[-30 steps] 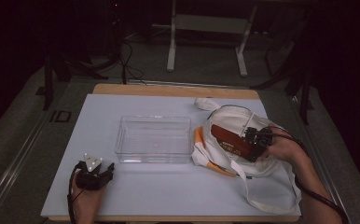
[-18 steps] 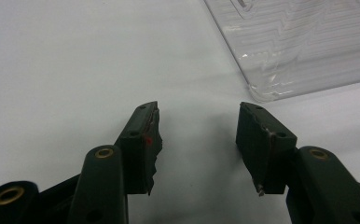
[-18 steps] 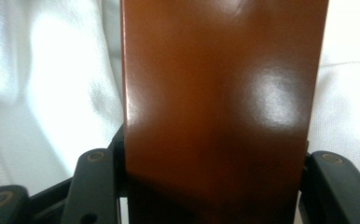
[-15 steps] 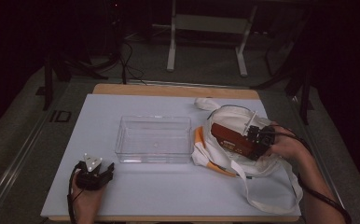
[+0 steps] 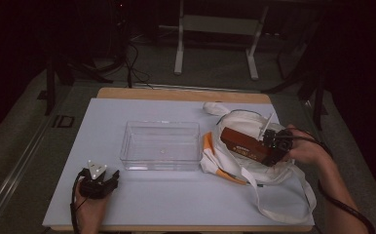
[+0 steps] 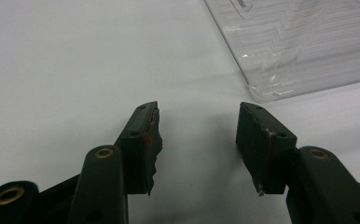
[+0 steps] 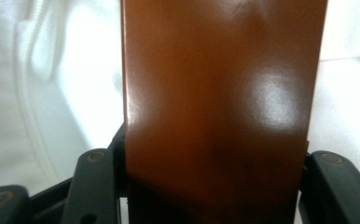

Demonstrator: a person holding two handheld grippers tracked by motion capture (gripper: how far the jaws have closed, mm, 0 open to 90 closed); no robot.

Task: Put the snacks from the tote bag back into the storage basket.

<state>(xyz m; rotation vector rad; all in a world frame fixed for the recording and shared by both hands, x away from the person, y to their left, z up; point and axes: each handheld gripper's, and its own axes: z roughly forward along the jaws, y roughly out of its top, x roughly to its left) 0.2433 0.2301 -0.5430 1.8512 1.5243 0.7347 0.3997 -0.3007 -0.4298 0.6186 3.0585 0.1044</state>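
A glossy brown box (image 5: 243,144) hangs over the white cloth bag (image 5: 254,168) at the right of the table. My right gripper (image 5: 270,146) is shut on the box's near end; in the right gripper view the brown box (image 7: 218,107) runs up between both jaws, with white bag fabric (image 7: 52,88) behind it. My left gripper (image 5: 109,176) rests low on the white mat near the front left, open with nothing between its fingers (image 6: 143,140). A clear plastic tray (image 5: 160,144) stands empty in the middle, and its corner (image 6: 304,51) shows ahead of the left gripper.
The white mat (image 5: 142,200) covers a wooden table. The bag's long strap (image 5: 293,214) loops toward the front right edge, and orange trim (image 5: 210,146) shows on the bag next to the tray. Dark floor, cables and a metal stand (image 5: 215,29) lie beyond the table.
The right gripper and the brown box have shifted slightly over the bag. The left gripper has stayed in place.
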